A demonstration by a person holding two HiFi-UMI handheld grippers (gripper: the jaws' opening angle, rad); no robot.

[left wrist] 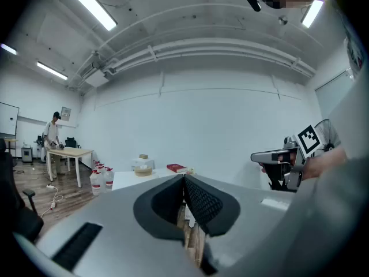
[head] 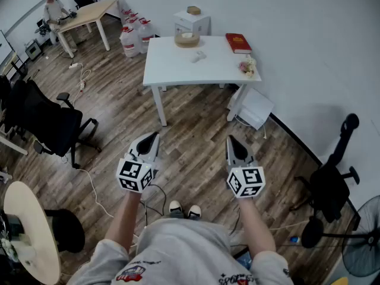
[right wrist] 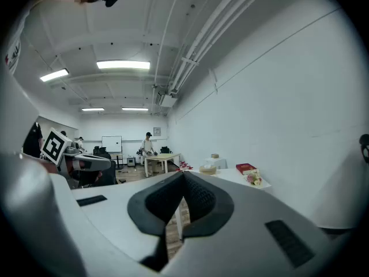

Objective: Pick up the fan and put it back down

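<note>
Since both your claws are clenched on nothing right now, the left gripper and the right gripper each with its ribbed black pads pressed tip to tip, the first way this goes wrong is reaching in without opening up and just shoving the fan over. The only fan I can make out is the black floor fan with the round wire cage, way off at your lower right and well apart from both grippers. The small white object on the flat white rectangular table ahead is too tiny to call. If it's the black one, I'd guess thin round wires give hard pads little to bite on, and a big head on a thin pole looks top-heavy, so a one-sided grab could tip it. Watch the loose thin cables snaking over the glossy brown wood-plank floor near your feet too, easy snag. Also on the table: a glossy red hardcover book and a round tan woven-looking bowl.
</note>
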